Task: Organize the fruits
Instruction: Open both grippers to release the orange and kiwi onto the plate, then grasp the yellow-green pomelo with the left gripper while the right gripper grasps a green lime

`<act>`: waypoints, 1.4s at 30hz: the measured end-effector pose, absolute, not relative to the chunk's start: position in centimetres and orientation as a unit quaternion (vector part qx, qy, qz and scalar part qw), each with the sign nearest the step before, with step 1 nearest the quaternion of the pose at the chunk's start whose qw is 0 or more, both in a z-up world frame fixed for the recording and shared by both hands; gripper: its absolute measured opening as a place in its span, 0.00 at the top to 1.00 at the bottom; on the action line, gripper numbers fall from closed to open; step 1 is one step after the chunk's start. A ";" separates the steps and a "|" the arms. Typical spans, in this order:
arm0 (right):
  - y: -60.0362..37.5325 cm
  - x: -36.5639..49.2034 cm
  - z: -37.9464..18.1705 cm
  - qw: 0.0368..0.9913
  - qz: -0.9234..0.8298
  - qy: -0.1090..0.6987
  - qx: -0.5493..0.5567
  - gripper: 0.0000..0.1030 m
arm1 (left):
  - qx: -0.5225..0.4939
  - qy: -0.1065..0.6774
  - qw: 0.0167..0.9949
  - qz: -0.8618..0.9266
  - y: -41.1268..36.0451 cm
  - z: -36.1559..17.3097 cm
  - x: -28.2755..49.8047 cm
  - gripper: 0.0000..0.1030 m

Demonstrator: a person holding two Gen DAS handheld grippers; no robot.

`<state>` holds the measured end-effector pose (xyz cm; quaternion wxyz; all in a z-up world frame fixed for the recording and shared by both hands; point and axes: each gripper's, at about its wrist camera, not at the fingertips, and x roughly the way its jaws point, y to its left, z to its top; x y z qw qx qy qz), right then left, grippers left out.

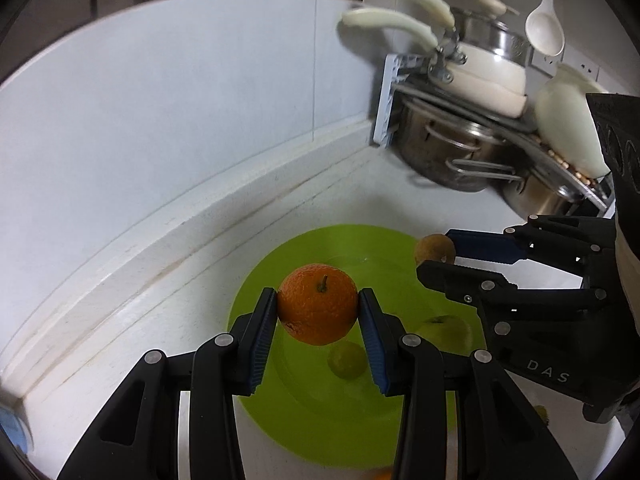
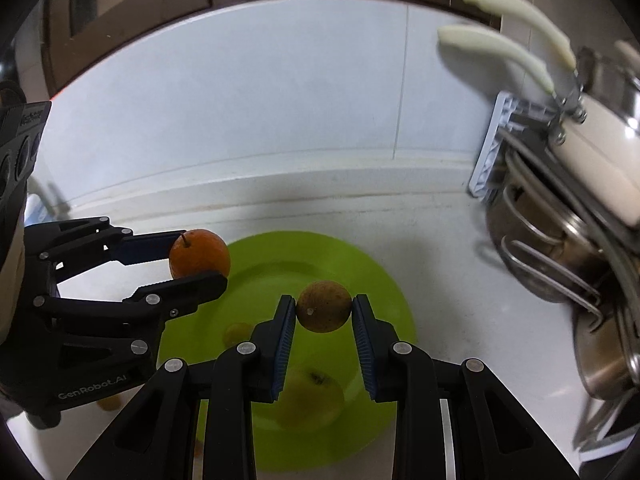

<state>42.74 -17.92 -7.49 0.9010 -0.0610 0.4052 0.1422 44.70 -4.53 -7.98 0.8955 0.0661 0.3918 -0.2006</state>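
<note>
My left gripper [image 1: 318, 306] is shut on an orange [image 1: 317, 303] with a short stem, held above a lime green plate [image 1: 280, 408] on the white counter. My right gripper [image 2: 324, 308] is shut on a small brown round fruit [image 2: 323, 306] over the same plate [image 2: 384, 280]. Each gripper shows in the other's view: the right one [image 1: 438, 254] with the brown fruit [image 1: 434, 249] at the plate's right, the left one [image 2: 200, 262] with the orange [image 2: 199, 258] at the plate's left. On the plate lie a yellow-green apple [image 2: 310, 400] and a small yellowish fruit [image 1: 347, 360].
A dish rack [image 1: 472, 120] with steel pots, white-handled pans and a white spoon [image 1: 545, 24] stands at the right against the tiled wall. A small orange fruit [image 2: 109, 402] lies on the counter left of the plate. The counter's raised back edge [image 1: 200, 224] runs behind the plate.
</note>
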 end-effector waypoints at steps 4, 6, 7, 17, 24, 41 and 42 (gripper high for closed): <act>-18.0 43.6 -8.4 0.896 0.143 0.415 -0.060 0.71 | 0.069 0.403 0.890 -0.203 -4.8 -9.1 45.7 0.60; -18.0 43.9 -8.7 0.894 0.144 0.420 -0.062 0.71 | 0.070 0.405 0.888 -0.204 -4.8 -9.5 46.0 0.60; -18.0 44.0 -8.9 0.893 0.144 0.422 -0.062 0.71 | 0.070 0.407 0.888 -0.203 -4.9 -9.6 46.2 0.60; -17.9 44.4 -9.5 0.891 0.145 0.426 -0.058 0.66 | 0.070 0.407 0.891 -0.190 -4.6 -9.5 46.2 0.49; -18.4 42.9 -8.4 0.897 0.145 0.414 -0.049 0.64 | 0.070 0.383 0.904 -0.175 -3.9 -7.0 44.3 0.38; -19.6 32.3 -1.8 0.936 0.102 0.334 -0.046 0.43 | 0.062 0.308 0.939 -0.138 -3.0 -0.4 33.4 0.15; -19.5 31.8 -1.7 0.937 0.100 0.332 -0.045 0.40 | 0.061 0.305 0.941 -0.136 -3.0 -0.2 32.7 0.15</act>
